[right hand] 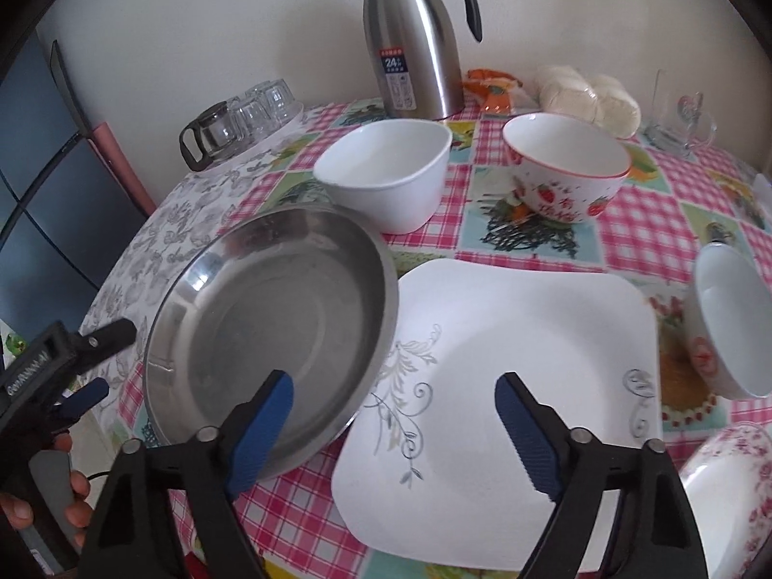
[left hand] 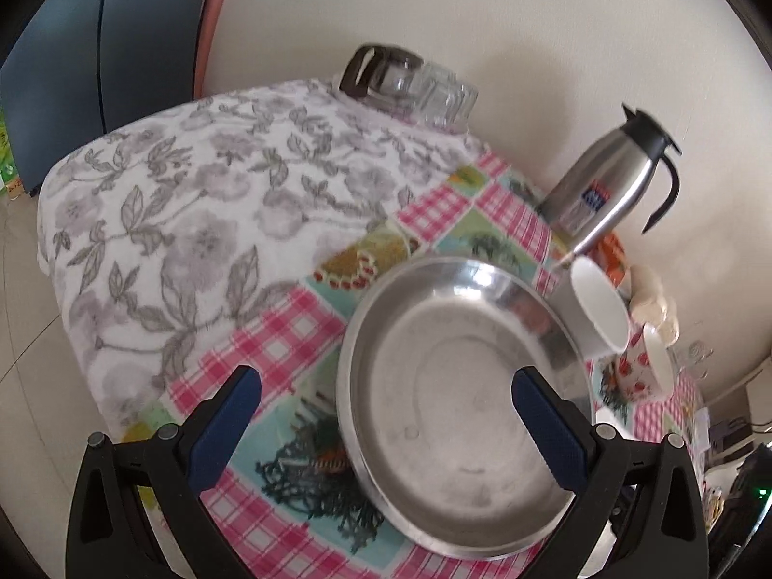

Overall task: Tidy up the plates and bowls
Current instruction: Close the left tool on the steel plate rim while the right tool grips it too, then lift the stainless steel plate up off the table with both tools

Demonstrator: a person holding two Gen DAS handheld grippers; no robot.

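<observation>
A round steel plate [left hand: 458, 386] [right hand: 270, 328] lies on the checked tablecloth, its right rim overlapping a white square plate [right hand: 521, 386]. My left gripper [left hand: 386, 398] is open above the steel plate's near-left side; it also shows at the left edge of the right wrist view [right hand: 91, 362]. My right gripper [right hand: 393, 407] is open over the near edge of both plates, its left finger over the steel plate. Behind them stand a plain white bowl [right hand: 386, 173] [left hand: 598, 309] and a strawberry bowl [right hand: 564, 169] [left hand: 646, 362]. Another white bowl [right hand: 728, 328] sits at the right.
A steel thermos jug [right hand: 415, 34] [left hand: 613, 173], upturned glasses and a glass pot [right hand: 236, 120] [left hand: 410, 82] stand at the back. A glass mug [right hand: 680, 120], wrapped buns [right hand: 588, 94] and a floral bowl [right hand: 723, 492] are at the right. A grey floral cloth [left hand: 193, 222] covers the table's left end.
</observation>
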